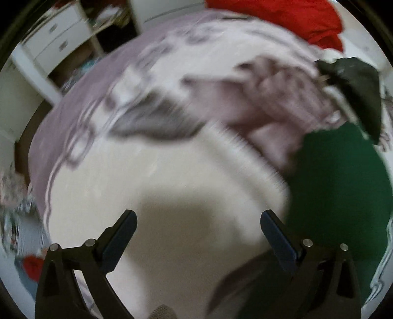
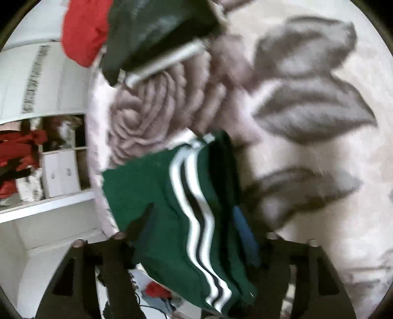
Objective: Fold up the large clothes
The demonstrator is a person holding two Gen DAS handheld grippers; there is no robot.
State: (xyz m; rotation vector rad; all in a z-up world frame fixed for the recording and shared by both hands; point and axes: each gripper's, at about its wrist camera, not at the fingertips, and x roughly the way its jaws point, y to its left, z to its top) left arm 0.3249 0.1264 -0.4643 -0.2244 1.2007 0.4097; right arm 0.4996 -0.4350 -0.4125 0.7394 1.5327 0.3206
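Observation:
A dark green garment (image 2: pixel 152 196) with white and navy stripes (image 2: pixel 196 208) is bunched between the fingers of my right gripper (image 2: pixel 194 225), which is shut on it and holds it above the bed. The same green garment (image 1: pixel 339 184) shows at the right of the left wrist view. My left gripper (image 1: pixel 199 220) is open and empty above the pale floral bedspread (image 1: pixel 147 171). Both views are motion-blurred.
A red garment (image 1: pixel 282 17) and a dark folded garment (image 1: pixel 356 86) lie at the far side of the bed; both also show in the right wrist view, red (image 2: pixel 83 29) and dark (image 2: pixel 157 32). A white drawer unit (image 1: pixel 54 36) and white shelves (image 2: pixel 49 211) stand beside the bed.

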